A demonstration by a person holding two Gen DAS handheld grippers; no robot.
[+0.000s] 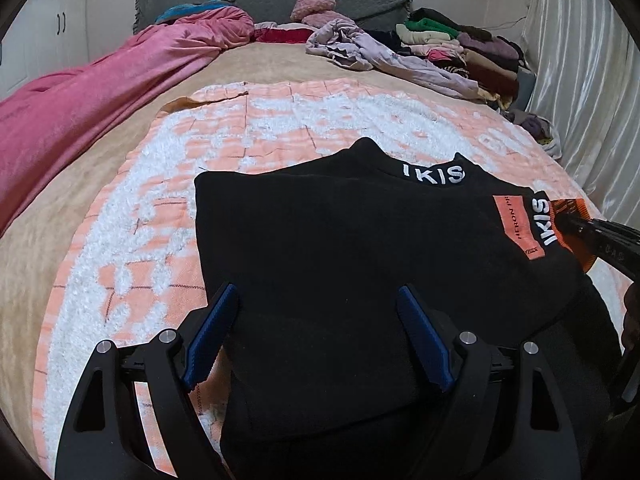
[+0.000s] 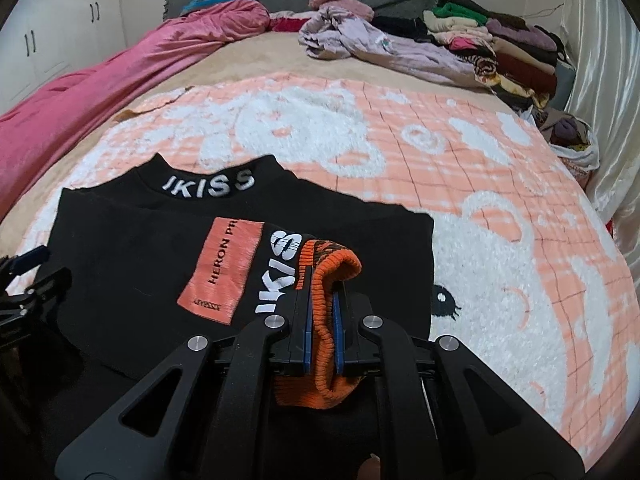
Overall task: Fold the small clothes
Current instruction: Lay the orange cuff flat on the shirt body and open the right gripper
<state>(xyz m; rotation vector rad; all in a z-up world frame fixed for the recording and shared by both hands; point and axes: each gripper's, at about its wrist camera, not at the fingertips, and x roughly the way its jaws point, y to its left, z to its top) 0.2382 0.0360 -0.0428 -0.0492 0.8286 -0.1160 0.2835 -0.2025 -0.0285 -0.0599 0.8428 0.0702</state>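
A black sweater with white "IKISS" lettering and an orange patch lies partly folded on a pink and white blanket; it also shows in the right wrist view. My left gripper is open just above the sweater's near part, its blue pads apart and empty. My right gripper is shut on the sweater's orange ribbed cuff, holding the sleeve over the sweater's right side. It shows in the left wrist view at the right edge.
The blanket covers a beige bed. A rumpled pink duvet lies along the left. A lilac garment and a stack of folded clothes sit at the far right, by a white curtain.
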